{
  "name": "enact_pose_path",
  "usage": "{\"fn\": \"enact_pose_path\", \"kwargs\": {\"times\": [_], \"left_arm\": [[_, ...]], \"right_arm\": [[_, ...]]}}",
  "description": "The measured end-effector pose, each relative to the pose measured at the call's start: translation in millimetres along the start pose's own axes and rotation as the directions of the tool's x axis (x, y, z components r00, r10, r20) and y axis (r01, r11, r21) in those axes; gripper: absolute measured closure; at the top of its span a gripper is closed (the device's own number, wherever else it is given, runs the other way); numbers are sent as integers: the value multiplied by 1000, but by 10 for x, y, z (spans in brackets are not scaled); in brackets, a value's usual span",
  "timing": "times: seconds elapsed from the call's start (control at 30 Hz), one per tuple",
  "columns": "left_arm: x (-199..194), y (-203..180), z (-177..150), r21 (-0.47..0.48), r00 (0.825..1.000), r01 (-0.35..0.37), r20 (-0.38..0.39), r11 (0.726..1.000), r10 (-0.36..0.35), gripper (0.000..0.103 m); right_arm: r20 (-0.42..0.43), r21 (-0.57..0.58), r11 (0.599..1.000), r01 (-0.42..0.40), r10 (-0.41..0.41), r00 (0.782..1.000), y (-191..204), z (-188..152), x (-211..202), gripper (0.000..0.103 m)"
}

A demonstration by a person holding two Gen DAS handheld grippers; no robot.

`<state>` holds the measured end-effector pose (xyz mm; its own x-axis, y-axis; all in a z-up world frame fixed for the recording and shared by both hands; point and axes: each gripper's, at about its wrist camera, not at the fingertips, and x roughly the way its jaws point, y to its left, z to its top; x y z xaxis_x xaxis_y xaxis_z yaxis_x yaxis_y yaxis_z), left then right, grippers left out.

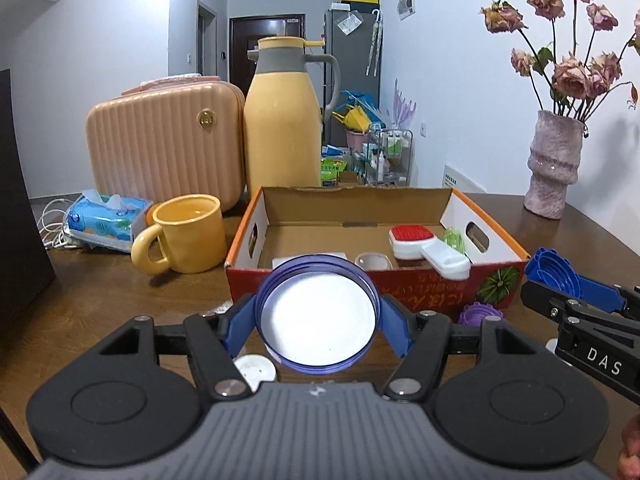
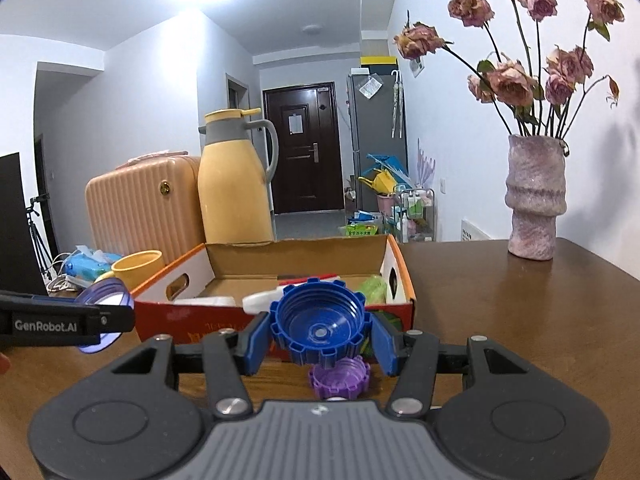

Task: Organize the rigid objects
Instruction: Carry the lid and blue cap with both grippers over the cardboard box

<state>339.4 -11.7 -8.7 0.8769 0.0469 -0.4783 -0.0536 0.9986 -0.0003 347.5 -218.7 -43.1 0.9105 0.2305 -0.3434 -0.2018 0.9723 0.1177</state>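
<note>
My left gripper (image 1: 316, 316) is shut on a round purple lid with a white inside (image 1: 316, 314), held in the air just before the front wall of an open cardboard box (image 1: 360, 284). That lid (image 2: 105, 294) also shows at the left of the right wrist view. My right gripper (image 2: 320, 330) is shut on a blue ridged cap (image 2: 320, 324), hollow side toward the camera, in front of the box (image 2: 168, 312). The blue cap (image 1: 560, 276) appears at the right of the left wrist view. A purple ridged cap (image 2: 339, 378) lies on the table below the blue one.
Inside the box lie a red-and-white brush (image 1: 420, 244), a small white cup (image 1: 373, 261) and a green object (image 1: 454, 238). A yellow mug (image 1: 188, 234), a tissue pack (image 1: 106, 216), a pink case (image 1: 164, 144) and a yellow flask (image 1: 284, 120) stand left. A vase (image 2: 534, 200) stands right. A white disc (image 1: 256, 368) lies below.
</note>
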Motion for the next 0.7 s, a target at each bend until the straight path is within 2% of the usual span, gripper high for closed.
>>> {"fn": "enact_pose_path", "kwargs": {"times": [0.7], "left_arm": [[404,-62,358,-25,999,-30,30,999,30,36]], "right_arm": [[26,-12,1000,4,-4,1000,98,357,489,50]]}}
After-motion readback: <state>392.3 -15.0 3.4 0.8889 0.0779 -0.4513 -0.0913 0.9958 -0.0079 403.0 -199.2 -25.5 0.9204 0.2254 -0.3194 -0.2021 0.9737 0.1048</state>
